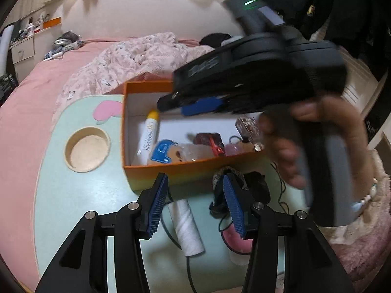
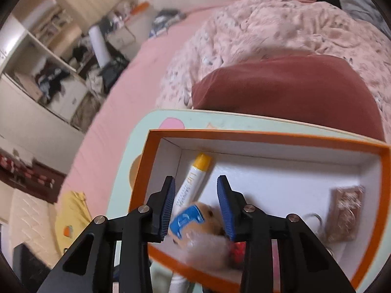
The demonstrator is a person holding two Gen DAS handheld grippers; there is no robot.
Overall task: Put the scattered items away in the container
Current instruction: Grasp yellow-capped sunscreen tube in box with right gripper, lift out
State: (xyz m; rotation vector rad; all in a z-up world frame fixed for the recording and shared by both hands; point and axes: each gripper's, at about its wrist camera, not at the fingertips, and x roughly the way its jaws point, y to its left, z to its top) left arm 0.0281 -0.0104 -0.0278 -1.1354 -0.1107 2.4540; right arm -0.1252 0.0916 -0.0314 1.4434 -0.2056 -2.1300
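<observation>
An orange box (image 1: 195,168) with a white inside sits on a mint lap table (image 1: 80,195). In it lie a white tube with a yellow cap (image 1: 147,138), a plush toy with a blue cap (image 1: 168,152), a dark pouch and keyrings. My left gripper (image 1: 195,193) is open and empty in front of the box, above a white thread spool (image 1: 187,227) and a dark fabric band (image 1: 254,185). My right gripper (image 2: 196,195) is open and empty over the box (image 2: 268,135), above the tube (image 2: 193,183) and plush toy (image 2: 207,222). It also shows in the left wrist view (image 1: 171,102), held by a hand.
A round cup recess (image 1: 86,145) is in the table's left part. A pink round item (image 1: 238,240) and a black cable (image 1: 188,268) lie near the spool. A pink bed with a rumpled blanket (image 1: 136,58) and a dark red pillow (image 2: 293,88) surrounds the table.
</observation>
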